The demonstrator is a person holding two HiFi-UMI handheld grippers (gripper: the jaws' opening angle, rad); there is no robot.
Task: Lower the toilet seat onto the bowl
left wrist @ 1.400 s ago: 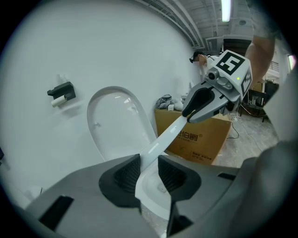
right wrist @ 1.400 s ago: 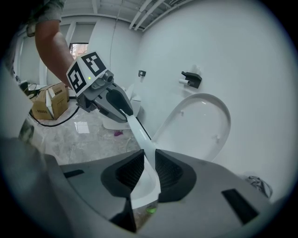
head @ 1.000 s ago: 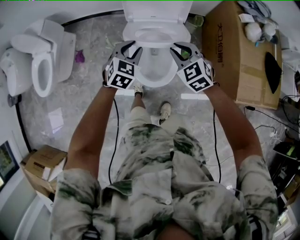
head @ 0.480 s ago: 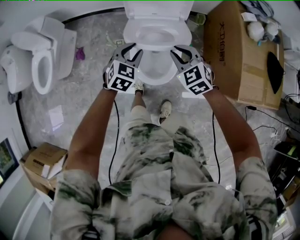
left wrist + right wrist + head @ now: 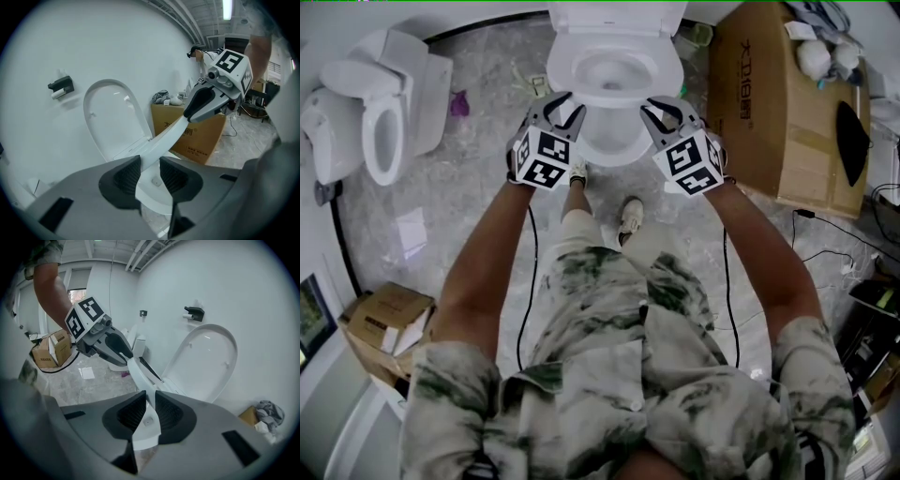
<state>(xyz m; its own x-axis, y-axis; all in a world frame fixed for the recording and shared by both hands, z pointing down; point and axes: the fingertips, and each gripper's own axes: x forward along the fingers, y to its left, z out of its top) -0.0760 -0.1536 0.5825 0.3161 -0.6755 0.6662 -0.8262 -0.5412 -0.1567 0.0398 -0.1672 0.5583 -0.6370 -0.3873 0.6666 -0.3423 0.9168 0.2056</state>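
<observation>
The toilet seat [image 5: 581,94] hangs tilted above the bowl [image 5: 614,145], hinged at the bowl's back and raised at its front, not yet down on the rim. The lid [image 5: 614,17] stands upright behind the bowl against the white wall.

The left tongs [image 5: 558,105] grip the seat's rim on the bowl's left side. In the left gripper view their ribbed pads are part-way closed, with the thin white edge of the seat [image 5: 164,140] clamped between them. The right tongs [image 5: 662,109] hold the opposite rim on the bowl's right side. Their jaws sit narrower, have just been closing a little tighter, and press on the seat's edge [image 5: 140,376]. Each gripper view shows the other tongs across the ring, clamped on the far side.

A large cardboard box [image 5: 787,103] stands just right of the bowl. A second toilet [image 5: 375,122] sits well to the left of the bowl on the grey floor [image 5: 478,187]. The person's shoes [image 5: 630,220] are planted on that floor in front of the bowl. A dark paper holder [image 5: 61,86] is fixed to the wall beside the lid, left of the bowl.
</observation>
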